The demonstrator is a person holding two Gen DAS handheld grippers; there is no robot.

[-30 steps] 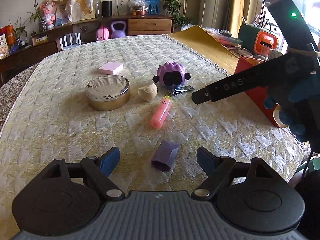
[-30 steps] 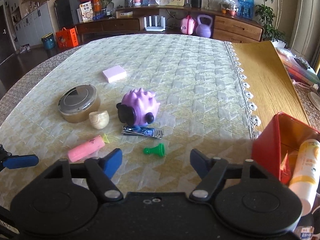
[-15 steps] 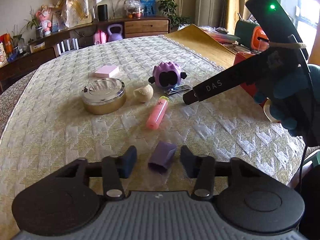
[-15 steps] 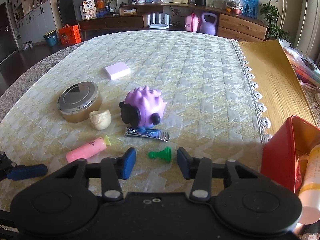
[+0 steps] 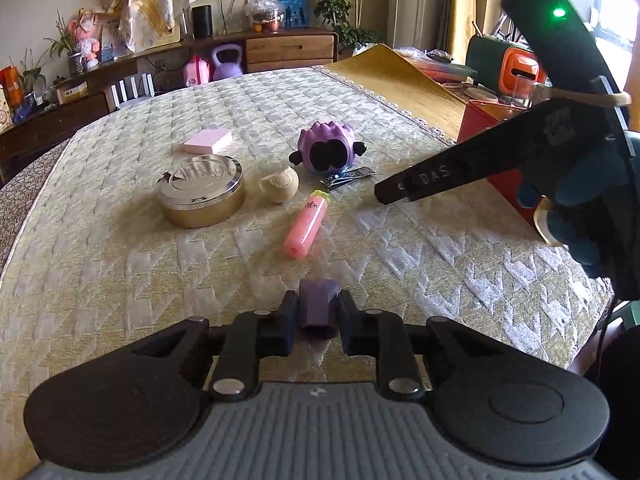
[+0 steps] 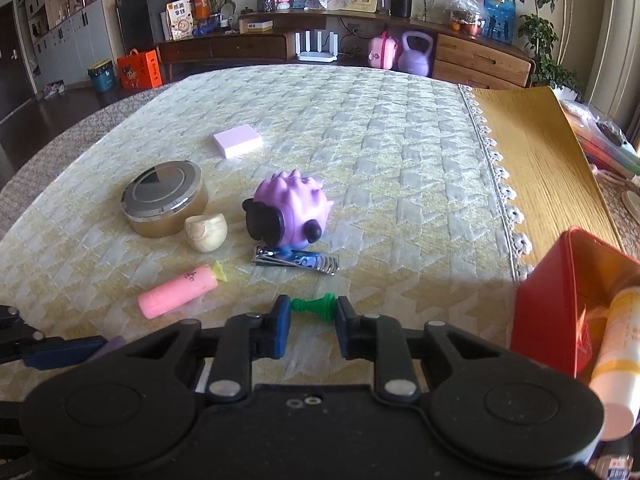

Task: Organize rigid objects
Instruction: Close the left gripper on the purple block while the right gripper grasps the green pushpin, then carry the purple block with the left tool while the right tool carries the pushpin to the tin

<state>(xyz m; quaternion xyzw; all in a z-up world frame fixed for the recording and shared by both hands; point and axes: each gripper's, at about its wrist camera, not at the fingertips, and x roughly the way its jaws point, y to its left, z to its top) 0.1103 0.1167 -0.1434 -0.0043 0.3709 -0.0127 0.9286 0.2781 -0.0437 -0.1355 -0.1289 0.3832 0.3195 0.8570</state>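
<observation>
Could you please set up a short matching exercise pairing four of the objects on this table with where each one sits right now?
Things:
1. purple cap
2. green chess pawn
3. nail clipper
4. pink block

Places:
A. lying just in front of the purple spiky toy
B. between the right gripper pads
C. alone, beyond the round metal tin
D. between the left gripper pads

Pairs: 1-D, 2-B, 3-A, 4-C

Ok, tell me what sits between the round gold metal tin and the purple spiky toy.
A small cream shell-like object lies between the gold tin and the purple spiky toy, clearest in the right wrist view.
</observation>
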